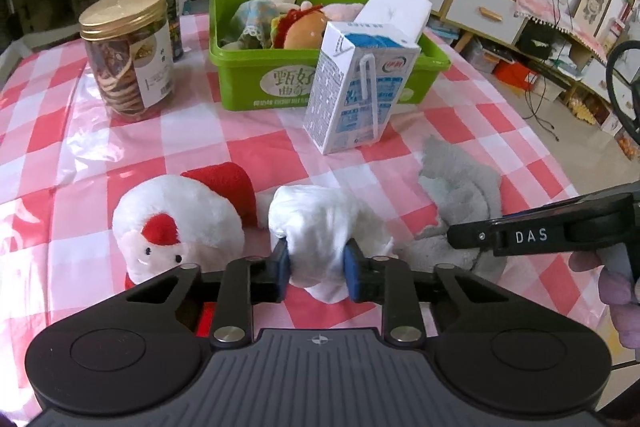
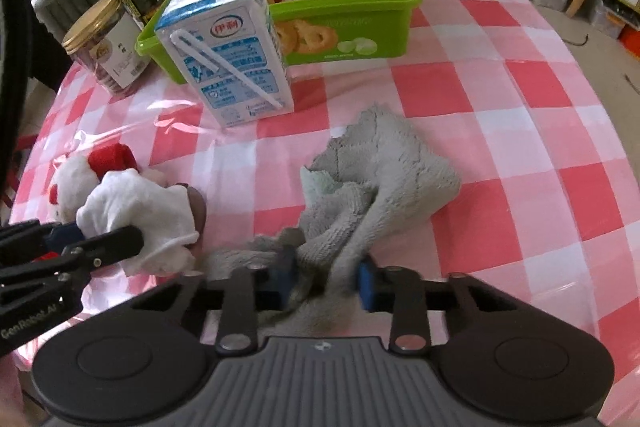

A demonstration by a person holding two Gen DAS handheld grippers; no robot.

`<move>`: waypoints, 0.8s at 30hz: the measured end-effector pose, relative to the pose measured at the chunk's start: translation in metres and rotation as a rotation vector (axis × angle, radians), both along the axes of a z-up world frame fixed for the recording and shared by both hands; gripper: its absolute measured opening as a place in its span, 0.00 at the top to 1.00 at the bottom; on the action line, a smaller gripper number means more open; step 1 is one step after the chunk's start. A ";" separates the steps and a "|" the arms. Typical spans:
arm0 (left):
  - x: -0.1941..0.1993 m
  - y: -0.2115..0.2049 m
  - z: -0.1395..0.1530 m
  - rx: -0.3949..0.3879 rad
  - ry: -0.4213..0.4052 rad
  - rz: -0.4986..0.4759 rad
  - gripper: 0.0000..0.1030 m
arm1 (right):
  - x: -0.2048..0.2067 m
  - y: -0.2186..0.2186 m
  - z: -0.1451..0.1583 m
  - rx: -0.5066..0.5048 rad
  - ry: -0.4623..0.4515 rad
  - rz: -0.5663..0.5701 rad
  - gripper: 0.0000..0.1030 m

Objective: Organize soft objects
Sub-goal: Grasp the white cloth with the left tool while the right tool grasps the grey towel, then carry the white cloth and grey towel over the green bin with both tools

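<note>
White and limp in the left wrist view: bunched white cloth [image 1: 320, 223] on the checked worktop [image 1: 480, 131], pinched by the left gripper [image 1: 316, 263]; likely light and squashy, best taken by a thick fold. Beyond, green bin [image 1: 240, 75] holding plush toys and a white foam block [image 1: 396, 7].

Right wrist view: grey towel [image 2: 384, 171] crumpled on the worktop, right gripper [image 2: 326, 277] clamped on its near folds; floppy, probably trailing when lifted.
</note>
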State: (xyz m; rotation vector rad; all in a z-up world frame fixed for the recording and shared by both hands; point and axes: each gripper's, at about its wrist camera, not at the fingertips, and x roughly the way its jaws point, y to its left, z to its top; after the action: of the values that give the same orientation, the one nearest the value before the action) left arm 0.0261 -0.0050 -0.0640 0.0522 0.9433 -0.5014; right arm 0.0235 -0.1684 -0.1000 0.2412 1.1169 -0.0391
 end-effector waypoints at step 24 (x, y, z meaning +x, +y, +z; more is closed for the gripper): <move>0.029 0.015 0.077 -0.092 -0.139 0.106 0.80 | 0.007 -0.067 0.095 0.190 -0.281 -0.194 0.96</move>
State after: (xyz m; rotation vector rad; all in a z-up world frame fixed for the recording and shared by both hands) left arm 0.0550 0.0104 0.0134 -0.0455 0.7817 -0.4369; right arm 0.0305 -0.2354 -0.0052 0.5092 0.8151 -0.0691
